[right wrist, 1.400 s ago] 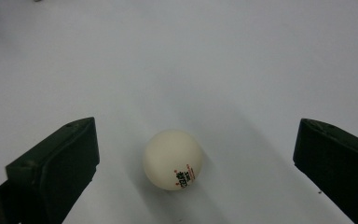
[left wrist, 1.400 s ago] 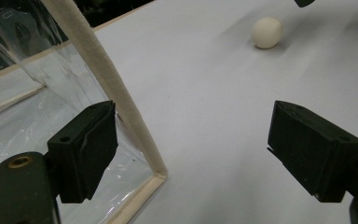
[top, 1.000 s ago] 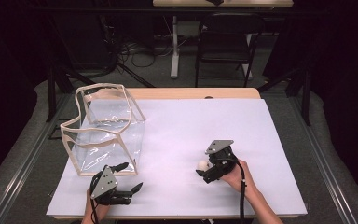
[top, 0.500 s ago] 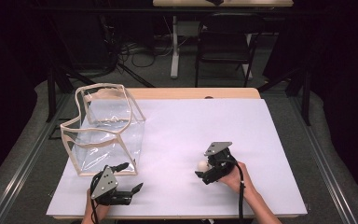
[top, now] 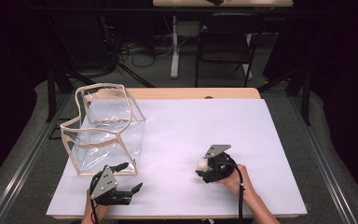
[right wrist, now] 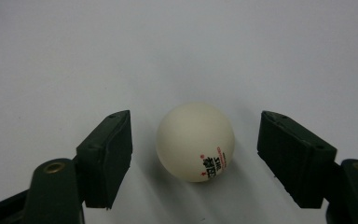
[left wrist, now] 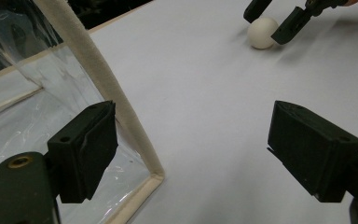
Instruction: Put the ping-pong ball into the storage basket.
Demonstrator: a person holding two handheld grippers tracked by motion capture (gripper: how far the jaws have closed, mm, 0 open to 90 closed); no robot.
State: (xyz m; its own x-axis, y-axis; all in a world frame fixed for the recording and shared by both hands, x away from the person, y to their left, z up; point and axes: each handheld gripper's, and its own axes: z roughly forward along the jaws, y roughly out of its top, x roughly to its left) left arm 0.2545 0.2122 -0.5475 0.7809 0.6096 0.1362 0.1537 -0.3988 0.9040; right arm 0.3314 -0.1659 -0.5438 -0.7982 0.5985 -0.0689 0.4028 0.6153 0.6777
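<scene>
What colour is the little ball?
The ball is creamy white with small red and black print. It shows best in the right gripper view.

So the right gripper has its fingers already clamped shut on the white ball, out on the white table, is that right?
Not quite. The right gripper is open: in the right gripper view its fingers stand either side of the white ball with a gap at each side, not touching it. The ball does sit on the white table.

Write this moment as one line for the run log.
right tool: open, astride small white plastic ball | left tool: open, beside clear plastic bag with beige trim | white table
</scene>
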